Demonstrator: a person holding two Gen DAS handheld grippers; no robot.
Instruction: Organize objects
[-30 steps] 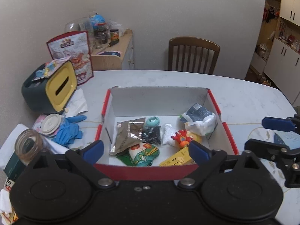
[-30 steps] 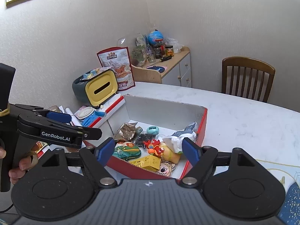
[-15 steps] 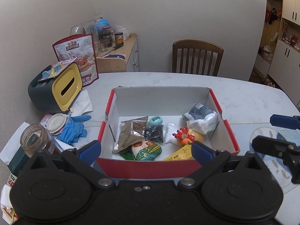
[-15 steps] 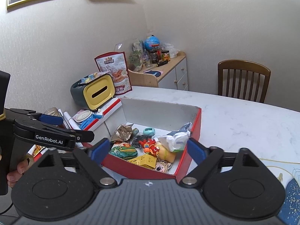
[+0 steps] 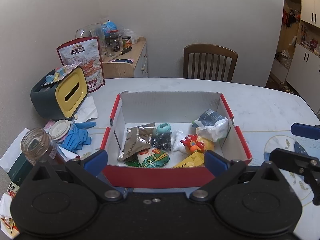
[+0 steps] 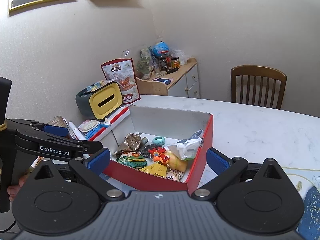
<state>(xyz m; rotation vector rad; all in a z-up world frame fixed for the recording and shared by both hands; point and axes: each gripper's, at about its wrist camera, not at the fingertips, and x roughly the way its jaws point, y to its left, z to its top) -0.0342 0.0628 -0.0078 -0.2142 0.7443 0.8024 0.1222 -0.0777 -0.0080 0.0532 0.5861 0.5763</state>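
A red cardboard box (image 5: 156,175) with white inner walls sits mid-table, holding several small items: a foil packet (image 5: 136,142), a green pouch (image 5: 155,158), a red-orange toy (image 5: 193,143), a yellow carton (image 5: 190,159) and a tied plastic bag (image 5: 212,125). My left gripper (image 5: 155,160) hovers open before the box's near wall, with nothing between its fingers. From the near right corner, my right gripper (image 6: 158,159) looks at the same box (image 6: 200,160), also open and holding nothing. Each shows in the other's view: the right gripper (image 5: 298,144) beside the box, the left gripper (image 6: 80,138) in a hand.
Left of the box stand a yellow-faced tissue box (image 5: 60,94), a glass jar (image 5: 38,146), blue gloves (image 5: 78,136), a lidded cup (image 5: 60,128) and a snack bag (image 5: 82,60). A wooden chair (image 5: 210,62) stands behind the table. A printed placemat (image 5: 280,150) lies at the right.
Both grippers have drawn back and risen a little from the box, so more wall shows above it. Both stay open with nothing held. The box contents have not moved.
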